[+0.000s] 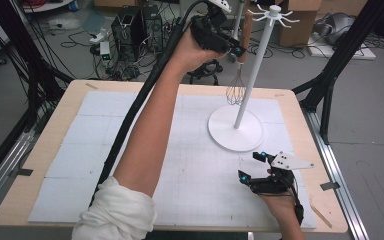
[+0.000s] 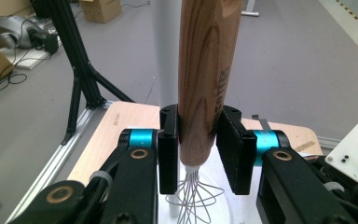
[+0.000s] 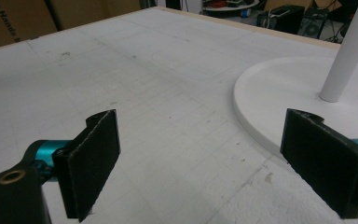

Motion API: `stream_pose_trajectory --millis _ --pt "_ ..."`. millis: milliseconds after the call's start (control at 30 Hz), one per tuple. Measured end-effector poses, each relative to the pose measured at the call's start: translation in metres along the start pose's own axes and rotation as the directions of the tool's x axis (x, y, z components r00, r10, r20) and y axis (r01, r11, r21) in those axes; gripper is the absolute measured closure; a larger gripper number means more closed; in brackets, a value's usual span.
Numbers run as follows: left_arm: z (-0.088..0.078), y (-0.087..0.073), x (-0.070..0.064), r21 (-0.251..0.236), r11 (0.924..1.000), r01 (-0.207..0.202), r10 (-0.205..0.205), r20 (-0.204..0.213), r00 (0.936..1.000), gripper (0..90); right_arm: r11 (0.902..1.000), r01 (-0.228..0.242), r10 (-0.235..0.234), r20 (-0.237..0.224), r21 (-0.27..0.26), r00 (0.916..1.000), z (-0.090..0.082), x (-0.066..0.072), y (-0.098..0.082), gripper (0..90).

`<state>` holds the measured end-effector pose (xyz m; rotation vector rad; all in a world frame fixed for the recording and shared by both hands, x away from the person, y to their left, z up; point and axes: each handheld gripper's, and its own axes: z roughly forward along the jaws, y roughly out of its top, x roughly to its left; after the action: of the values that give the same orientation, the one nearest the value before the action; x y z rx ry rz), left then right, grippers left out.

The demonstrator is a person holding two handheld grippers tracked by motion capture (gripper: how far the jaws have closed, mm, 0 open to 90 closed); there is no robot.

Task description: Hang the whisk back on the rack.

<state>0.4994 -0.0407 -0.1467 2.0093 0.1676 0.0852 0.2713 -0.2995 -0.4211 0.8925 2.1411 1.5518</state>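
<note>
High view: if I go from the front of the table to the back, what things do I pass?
Right gripper → round white base of the stand → wire end of the whisk → left gripper, shut on the whisk's wooden handle.

whisk (image 2: 204,70): brown wood-grain handle, silver wires | stand (image 1: 236,127): plain white pole and round base | mat (image 1: 190,165): white, faint grey grid | table (image 1: 70,97): pale wood rim | gripper pads (image 3: 95,161): black, teal joints | sleeve (image 1: 115,215): white

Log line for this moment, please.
left gripper: shut on whisk, raised beside stand | right gripper: open, nothing between fingers, low over table near stand base
</note>
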Motion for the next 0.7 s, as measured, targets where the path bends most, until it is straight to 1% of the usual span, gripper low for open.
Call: stream_pose_trajectory --millis 67,200,433,600,700 --pt "0.001 0.001 0.0 0.006 1.0 -0.001 0.001 0.008 1.0 70.5 1.0 0.003 -0.003 0.0 -0.001 1.0 0.0 0.0 0.0 11.0" --pt "0.003 0.003 -0.002 0.007 0.9999 -0.008 0.008 0.001 1.0 70.5 1.0 0.003 -0.003 0.0 -0.001 1.0 0.0 0.0 0.0 11.0" --pt "0.006 0.009 -0.003 0.018 0.9997 -0.015 0.015 0.004 0.9999 70.4 1.0 0.003 -0.003 -0.001 -0.003 1.0 -0.001 0.0 0.0 11.0" --pt "0.011 0.007 -0.001 0.044 0.999 -0.002 0.002 -0.002 1.0 70.5 1.0 0.003 -0.003 -0.001 -0.004 1.0 -0.001 0.0 0.0 11.0" --pt "0.012 0.006 0.0 0.043 0.9991 0.002 -0.002 0.004 1.0 70.4 1.0 0.002 -0.002 -0.002 -0.002 1.0 -0.001 0.0 0.0 11.0"
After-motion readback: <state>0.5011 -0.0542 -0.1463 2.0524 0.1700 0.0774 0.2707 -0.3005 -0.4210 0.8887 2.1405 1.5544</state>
